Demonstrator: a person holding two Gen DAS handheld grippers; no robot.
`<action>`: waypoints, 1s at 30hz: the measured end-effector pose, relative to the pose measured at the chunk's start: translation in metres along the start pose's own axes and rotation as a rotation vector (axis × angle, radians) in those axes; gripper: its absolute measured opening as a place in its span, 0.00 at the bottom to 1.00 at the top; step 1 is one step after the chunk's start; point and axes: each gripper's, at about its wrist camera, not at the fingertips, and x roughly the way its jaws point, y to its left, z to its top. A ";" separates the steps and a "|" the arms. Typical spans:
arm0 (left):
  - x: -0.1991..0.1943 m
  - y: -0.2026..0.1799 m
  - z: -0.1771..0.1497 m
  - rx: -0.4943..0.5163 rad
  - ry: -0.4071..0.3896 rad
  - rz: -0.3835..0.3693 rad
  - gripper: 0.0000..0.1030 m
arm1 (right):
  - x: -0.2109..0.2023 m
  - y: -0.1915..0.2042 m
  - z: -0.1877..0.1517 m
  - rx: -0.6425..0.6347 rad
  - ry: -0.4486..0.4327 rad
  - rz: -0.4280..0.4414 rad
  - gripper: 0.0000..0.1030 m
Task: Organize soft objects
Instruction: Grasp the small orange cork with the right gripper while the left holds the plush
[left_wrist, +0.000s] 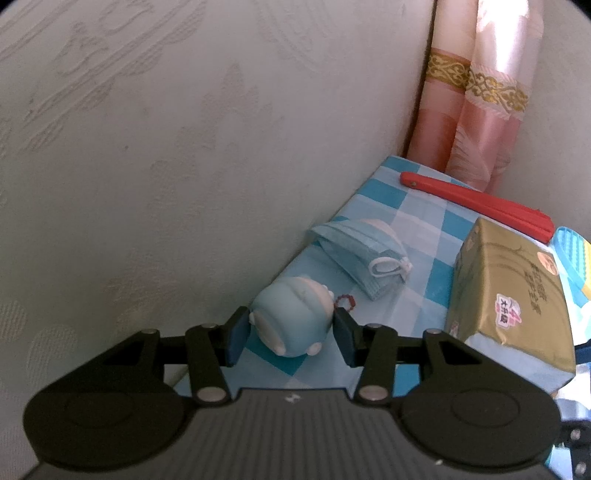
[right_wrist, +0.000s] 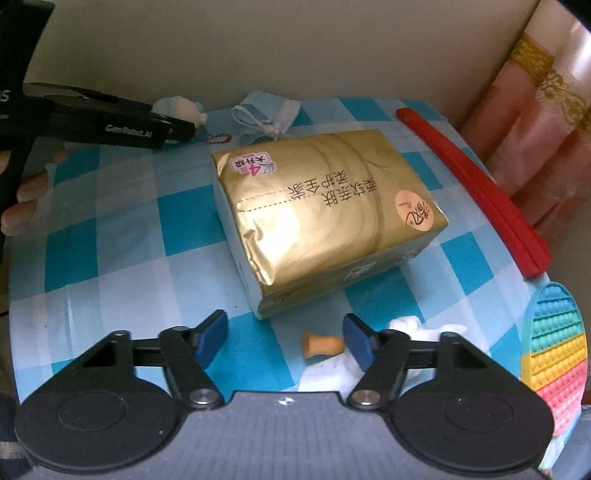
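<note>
Left gripper (left_wrist: 291, 334) pinches a pale-blue squishy toy (left_wrist: 291, 317) at the wall-side table edge; its rounded body could squirt free. Right gripper (right_wrist: 284, 341), half-spread and empty, hovers over a tan earplug (right_wrist: 321, 345), cotton (right_wrist: 417, 328) crowding its right finger. Gold tissue pack (right_wrist: 325, 218) blocks reach to the face mask (right_wrist: 266, 114) beyond.

Blue plush toy (left_wrist: 291, 319) — between jaws

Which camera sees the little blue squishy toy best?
The left wrist view: the blue toy fills the middle, between the left gripper's fingers. The right wrist view shows only a small part behind that gripper.
</note>
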 end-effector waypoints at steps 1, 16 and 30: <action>0.000 0.000 0.000 0.002 0.000 0.001 0.47 | 0.002 -0.002 0.000 -0.001 0.007 0.007 0.68; 0.000 0.000 -0.001 0.002 -0.005 -0.001 0.47 | 0.005 -0.019 -0.004 0.027 0.040 0.036 0.47; -0.007 -0.001 0.001 0.036 0.009 -0.007 0.45 | -0.014 -0.008 -0.006 0.033 0.006 0.007 0.28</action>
